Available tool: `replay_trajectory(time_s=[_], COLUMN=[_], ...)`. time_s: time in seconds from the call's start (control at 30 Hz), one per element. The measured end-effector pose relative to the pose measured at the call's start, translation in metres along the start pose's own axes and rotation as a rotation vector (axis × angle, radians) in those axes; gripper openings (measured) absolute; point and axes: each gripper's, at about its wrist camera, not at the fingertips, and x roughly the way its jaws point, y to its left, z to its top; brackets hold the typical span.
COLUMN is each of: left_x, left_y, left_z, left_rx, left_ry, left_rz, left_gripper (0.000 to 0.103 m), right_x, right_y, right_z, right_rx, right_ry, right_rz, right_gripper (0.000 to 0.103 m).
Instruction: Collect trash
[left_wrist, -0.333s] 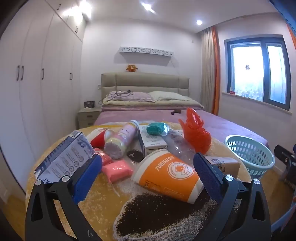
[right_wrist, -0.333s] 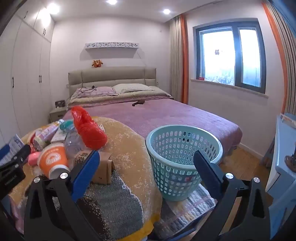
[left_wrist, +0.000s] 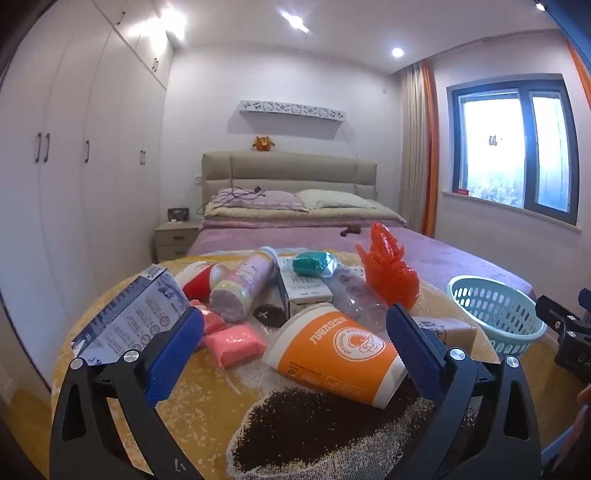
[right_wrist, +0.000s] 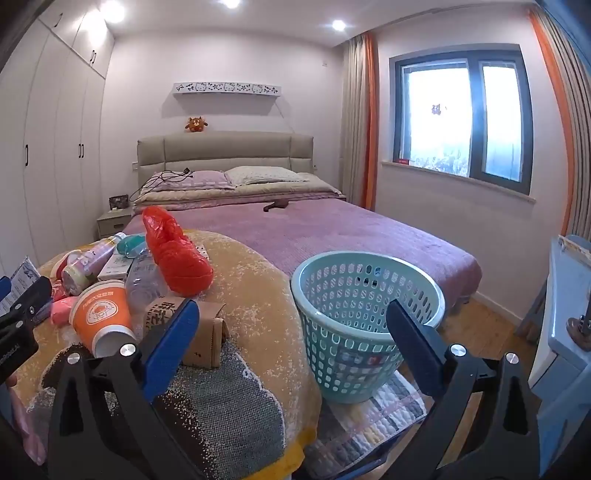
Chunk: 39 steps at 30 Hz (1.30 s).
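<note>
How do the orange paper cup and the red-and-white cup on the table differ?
The orange paper cup lies nearest, between the open left gripper fingers; the red-and-white cup lies farther back, beside the pink tube. The orange one looks larger, with round logo and lettering. Both lie tipped over.

A home bedroom is shown by a made double bed (right_wrist: 295, 229) with pillows (right_wrist: 258, 175) and a padded headboard (right_wrist: 225, 151), a nightstand (left_wrist: 176, 240), white built-in wardrobes (left_wrist: 74, 166), a curtained window (right_wrist: 461, 118) and a plush toy (right_wrist: 196, 124) set on the headboard.
</note>
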Motion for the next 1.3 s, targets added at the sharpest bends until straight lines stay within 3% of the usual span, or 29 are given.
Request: replay_trajectory(time_s=[1.3], left_x=[0.002], left_y=[0.010], left_z=[-0.002], left_rx=[-0.041], left_ry=[0.041], left_rz=[0.008], left_gripper=[0.096], right_x=[0.006], right_y=[-0.010], right_z=[-0.001], right_rx=[0.029], right_ry=[0.020], right_rz=[-0.018], right_gripper=[0.096])
